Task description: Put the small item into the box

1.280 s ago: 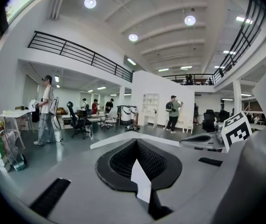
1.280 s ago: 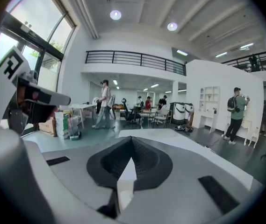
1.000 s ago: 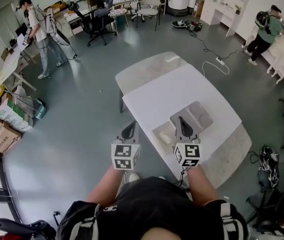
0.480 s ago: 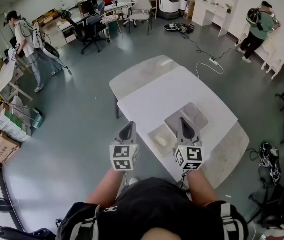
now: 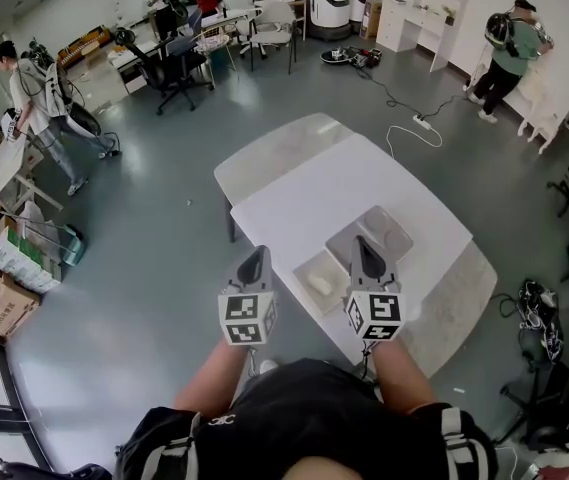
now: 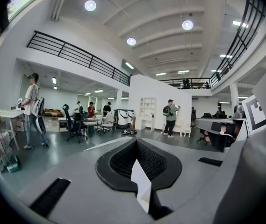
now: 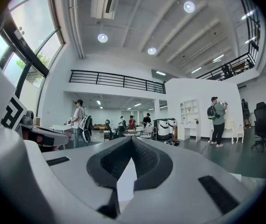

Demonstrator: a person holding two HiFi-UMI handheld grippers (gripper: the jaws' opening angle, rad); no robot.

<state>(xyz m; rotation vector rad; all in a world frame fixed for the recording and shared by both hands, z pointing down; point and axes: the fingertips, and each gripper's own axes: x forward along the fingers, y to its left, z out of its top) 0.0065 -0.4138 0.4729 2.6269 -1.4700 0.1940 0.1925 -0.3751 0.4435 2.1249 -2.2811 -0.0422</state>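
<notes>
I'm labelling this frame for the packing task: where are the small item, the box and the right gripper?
small item (image 5: 321,286), head view, middle of the white lump.
box (image 5: 307,267), head view, bare corner of its nearer half.
right gripper (image 5: 363,242), head view, tip where the fingers meet.

The table (image 5: 344,193) looked smooth, matt white; the floor (image 5: 144,228) was glossy grey. The box (image 5: 402,234) appeared matt grey. The left gripper (image 5: 256,255) and right gripper (image 5: 361,240) had matt grey plastic shells and rough, ridged black pads (image 6: 123,160).

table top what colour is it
Plain white. The table shows best in the head view.
</notes>
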